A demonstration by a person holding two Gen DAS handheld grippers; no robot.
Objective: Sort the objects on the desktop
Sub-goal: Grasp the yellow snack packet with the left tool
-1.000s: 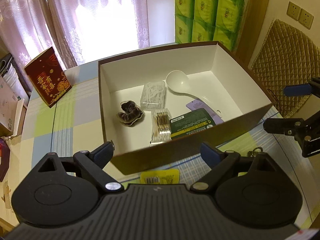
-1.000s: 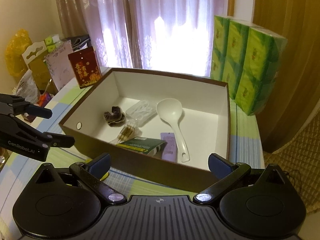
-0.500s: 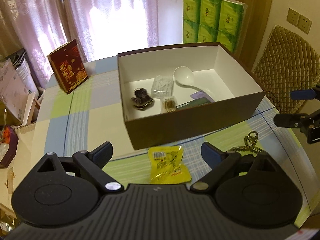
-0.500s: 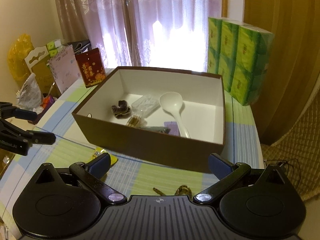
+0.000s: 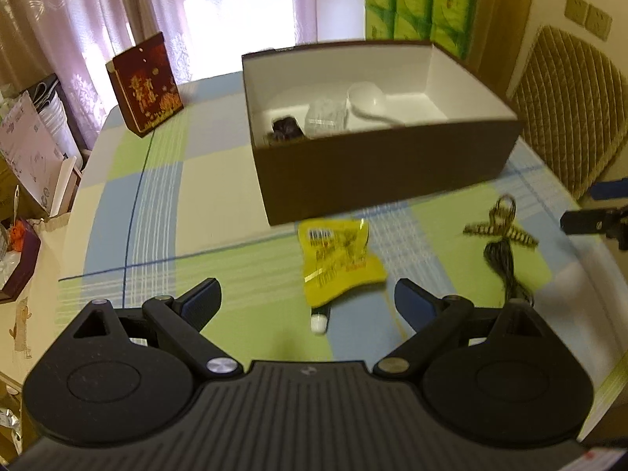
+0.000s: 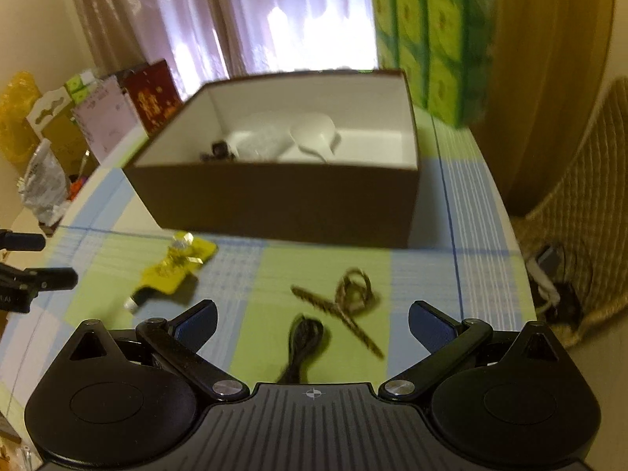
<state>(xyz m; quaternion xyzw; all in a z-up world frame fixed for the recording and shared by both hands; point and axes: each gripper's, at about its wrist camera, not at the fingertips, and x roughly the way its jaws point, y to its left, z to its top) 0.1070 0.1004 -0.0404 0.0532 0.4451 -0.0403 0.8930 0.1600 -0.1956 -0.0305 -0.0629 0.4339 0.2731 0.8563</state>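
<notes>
Both pairs of tongs spread wide and empty above the checked green, blue and cream tablecloth [image 5: 165,196]: left gripper [image 5: 306,300] poised just near of the crinkled yellow foil sachet [image 5: 339,261], right gripper [image 6: 312,324] over the gold-striped hair claw [image 6: 345,306] and the coiled black cord [image 6: 304,337]. Farther back, open brown cardboard box with white lining [image 5: 384,172], holding a white plastic spoon [image 5: 367,103], a clear lidded case [image 5: 326,117] and a dark scrunchie [image 5: 286,127]. Far left, a red and gold carton [image 5: 145,82].
</notes>
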